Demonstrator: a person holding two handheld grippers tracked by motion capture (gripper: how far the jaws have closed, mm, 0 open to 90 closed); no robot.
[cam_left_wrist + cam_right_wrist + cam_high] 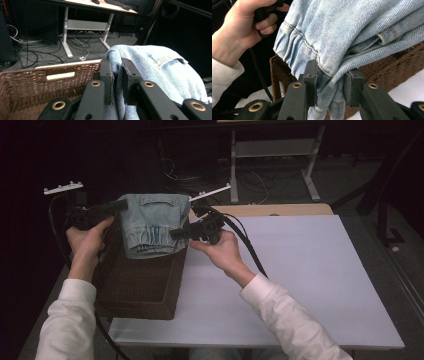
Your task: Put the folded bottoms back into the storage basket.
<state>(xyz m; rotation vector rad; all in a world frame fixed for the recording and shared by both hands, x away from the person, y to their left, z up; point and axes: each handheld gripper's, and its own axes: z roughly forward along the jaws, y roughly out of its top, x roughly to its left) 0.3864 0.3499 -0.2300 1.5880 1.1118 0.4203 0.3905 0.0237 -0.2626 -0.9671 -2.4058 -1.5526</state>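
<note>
A folded pair of light-blue jeans [152, 222] hangs in the air over the brown wicker basket [137, 287], held at both sides. My left gripper [117, 207] is shut on the denim's left edge; in the left gripper view its jaws pinch a fold of the jeans [150, 67] just above the basket's rim [50, 72]. My right gripper [177, 232] is shut on the right lower edge. In the right gripper view a bunched thickness of the jeans [342, 35] sits between its jaws, with the basket [392, 65] behind.
The basket stands at the left end of a white table top [300, 280]. Behind the table are a white desk frame [272, 150] and cables on the floor. A hand [242, 27] holding the other gripper is seen in the right gripper view.
</note>
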